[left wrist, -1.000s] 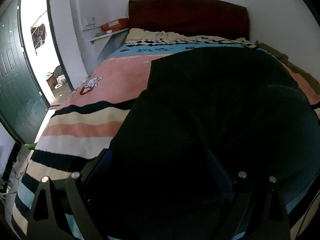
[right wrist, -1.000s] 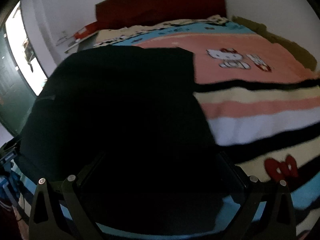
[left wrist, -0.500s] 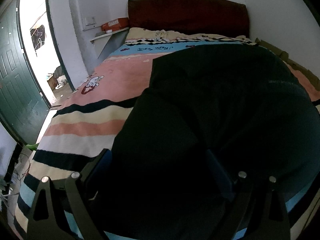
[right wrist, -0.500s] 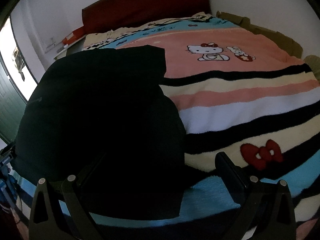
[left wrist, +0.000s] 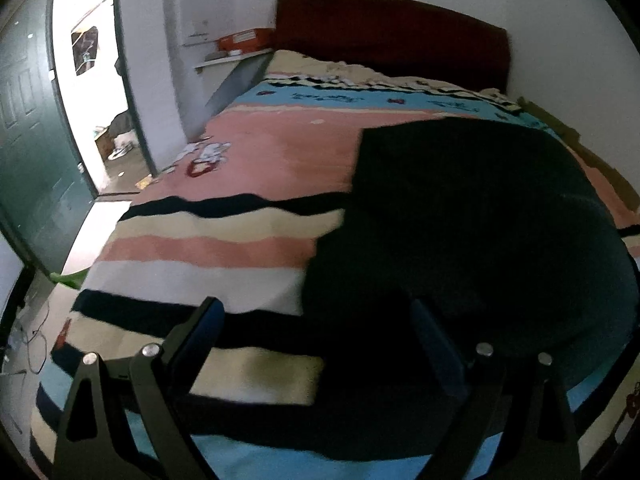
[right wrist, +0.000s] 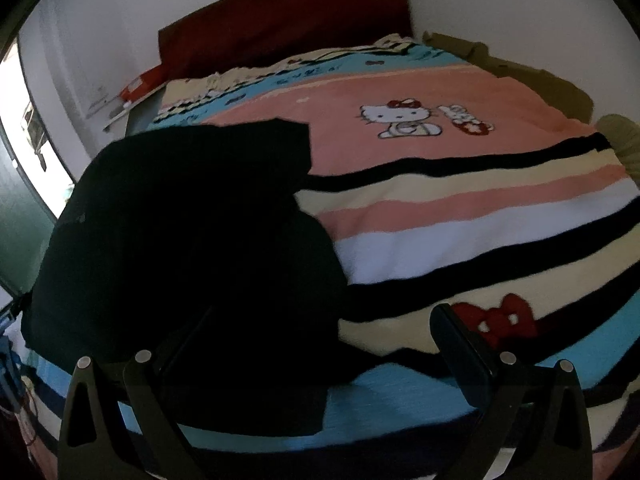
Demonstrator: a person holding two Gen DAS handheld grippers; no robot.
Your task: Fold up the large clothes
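Note:
A large black garment (left wrist: pixel 472 240) lies spread on the striped bed, filling the right half of the left wrist view and the left half of the right wrist view (right wrist: pixel 188 240). My left gripper (left wrist: pixel 316 316) is open and empty above the garment's near left edge; its right finger is over the cloth and its left finger over the bedspread. My right gripper (right wrist: pixel 324 324) is open and empty above the garment's near right edge, with the left finger over the cloth.
The striped Hello Kitty bedspread (right wrist: pixel 440 208) covers the bed (left wrist: pixel 224 248). A dark red headboard (left wrist: pixel 392 36) stands at the far wall. An open doorway (left wrist: pixel 96 92) and green door (left wrist: pixel 28 152) are at the left. A shelf with an orange box (left wrist: pixel 244 40) is beside the headboard.
Both grippers have swung outward off the garment: the left one to the left, the right one to the right. More bedspread now shows between their fingers.

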